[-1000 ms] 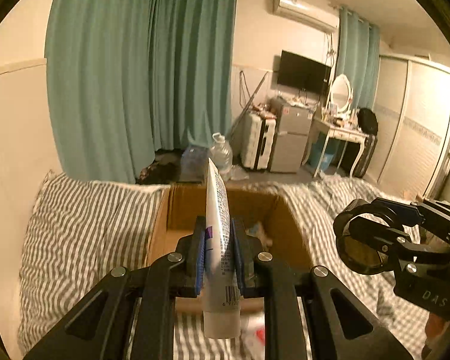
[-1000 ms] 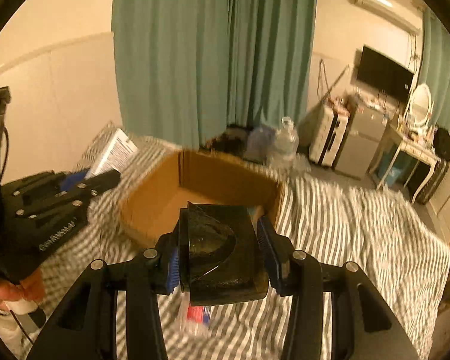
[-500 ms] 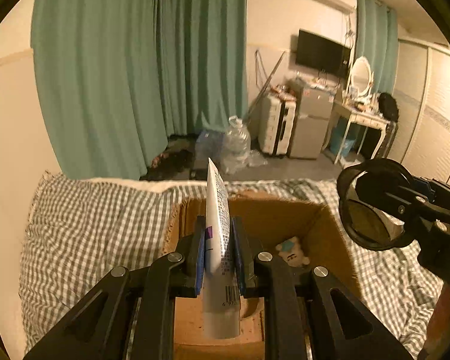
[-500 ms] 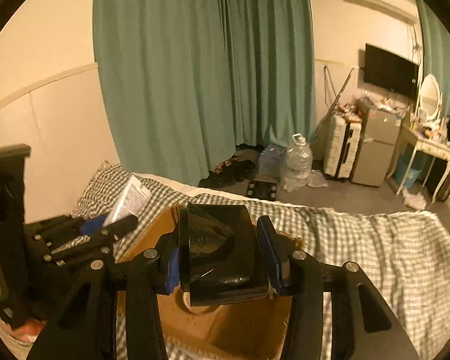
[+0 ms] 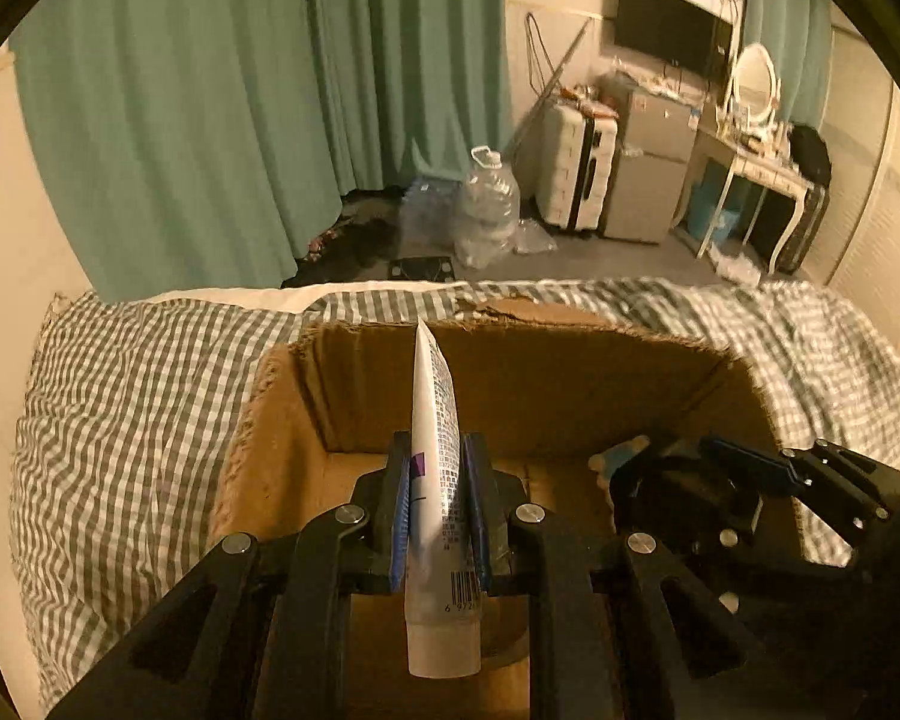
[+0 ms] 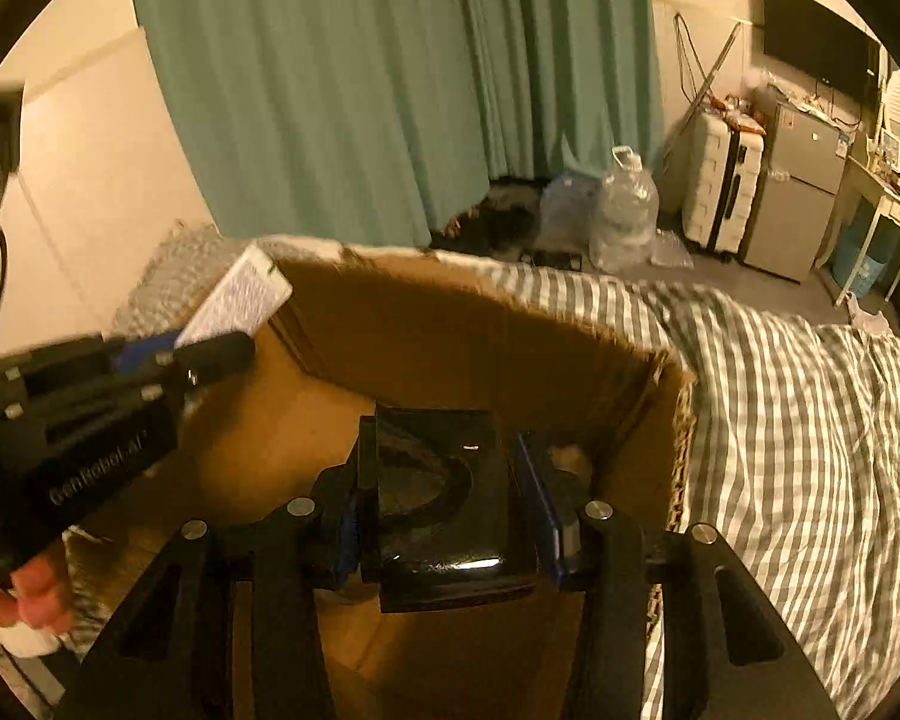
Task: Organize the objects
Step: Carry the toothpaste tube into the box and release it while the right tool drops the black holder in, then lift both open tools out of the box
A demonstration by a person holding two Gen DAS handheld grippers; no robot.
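My left gripper (image 5: pixel 435 492) is shut on a white tube (image 5: pixel 435 420) with a barcode, held upright over the open cardboard box (image 5: pixel 510 360). My right gripper (image 6: pixel 447 498) is shut on a glossy black box-shaped object (image 6: pixel 438 498) and holds it low inside the same cardboard box (image 6: pixel 438 324). The right gripper also shows in the left wrist view (image 5: pixel 720 492), down in the box on the right. The left gripper with the tube shows in the right wrist view (image 6: pixel 168 354), at the box's left wall. A small plush toy (image 5: pixel 621 456) lies in the box's far right corner.
The box sits on a bed with a grey-and-white checked cover (image 5: pixel 126 408). Teal curtains (image 5: pixel 240 96) hang behind. On the floor beyond stand a large water bottle (image 5: pixel 489 204), a white suitcase (image 5: pixel 576 168), a small fridge (image 5: pixel 654 180) and a dressing table (image 5: pixel 756 168).
Both grippers have moved forward and down over the box. The right gripper with the black object has dropped inside the box. The tube is still gripped upright.
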